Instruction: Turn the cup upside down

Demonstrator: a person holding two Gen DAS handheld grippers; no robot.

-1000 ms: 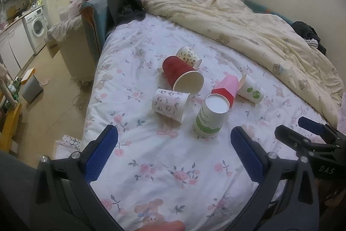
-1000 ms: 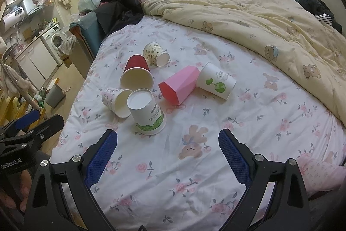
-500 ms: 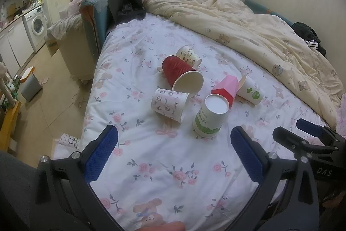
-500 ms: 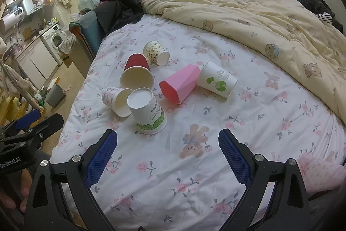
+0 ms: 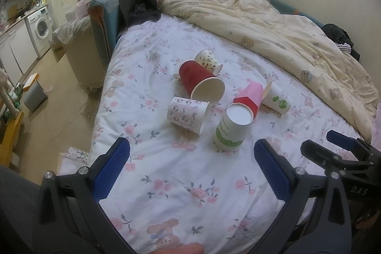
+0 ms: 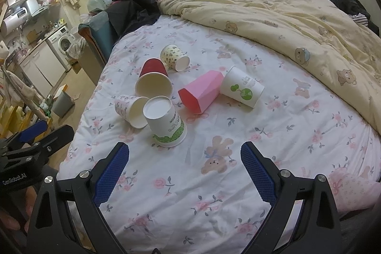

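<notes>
Two claws hang low over the near edge of the bed [image 6: 214,211], and both are spread wide and hold nothing: my left claw [image 5: 190,173] and my right claw [image 6: 184,173].

Nearest to me stands the green cup [image 6: 166,123], already mouth down on the sheet, so I judge that one done. Just behind it the doodle cup [image 6: 131,110] lies on its side, touching it. Behind those lie the red cup [image 6: 153,81] and the pink cup [image 6: 202,92], both tipped over, with the globe cup [image 6: 243,89] against the pink one. Farthest is the small cup [image 6: 175,57], also lying down, beside the red one.

My worry is the crowding and the soft mattress. Reaching for the doodle cup, a finger could knock the green cup over. Paper walls may crush under a hard squeeze, and a flipped cup may topple on the yielding sheet.
</notes>
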